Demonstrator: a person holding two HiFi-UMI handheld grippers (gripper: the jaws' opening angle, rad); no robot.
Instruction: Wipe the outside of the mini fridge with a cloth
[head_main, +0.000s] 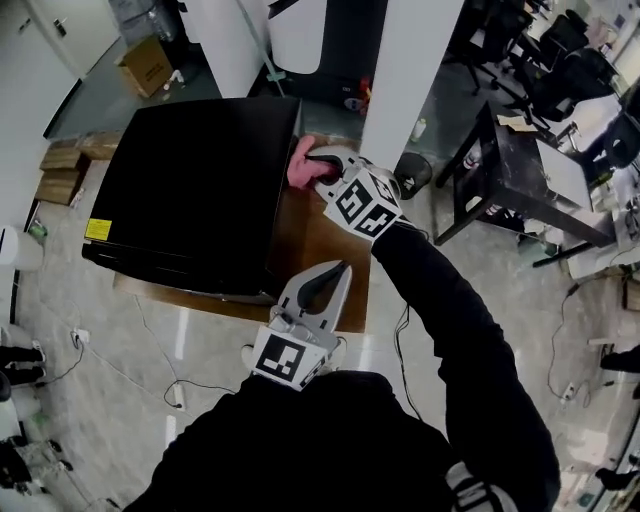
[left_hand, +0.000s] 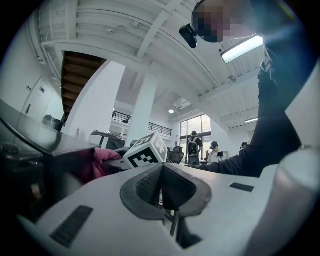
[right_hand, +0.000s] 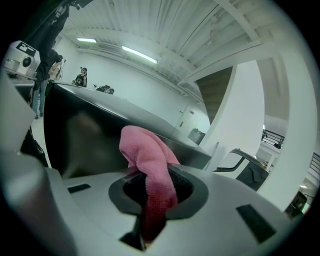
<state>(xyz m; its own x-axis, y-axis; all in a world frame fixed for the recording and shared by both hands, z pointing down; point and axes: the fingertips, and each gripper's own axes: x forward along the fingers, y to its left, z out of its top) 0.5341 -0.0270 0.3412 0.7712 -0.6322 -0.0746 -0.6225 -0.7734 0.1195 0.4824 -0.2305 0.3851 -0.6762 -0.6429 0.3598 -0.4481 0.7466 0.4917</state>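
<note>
Two hand-held grippers in use. Right hand-held gripper (head_main: 318, 160): jaws clamped on pink cloth (head_main: 300, 165), held against the right side wall of the black mini fridge (head_main: 190, 190), near its top edge. Left hand-held gripper (head_main: 343, 268): jaws together, empty, over the wooden surface (head_main: 320, 250), apart from the fridge. Step, as judged: wiping the side wall; next calls for steady pressure along the panel. Fridge contents: not in view

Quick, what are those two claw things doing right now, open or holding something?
Left gripper: shut, nothing in it.
Right gripper: shut on the pink cloth.
</note>
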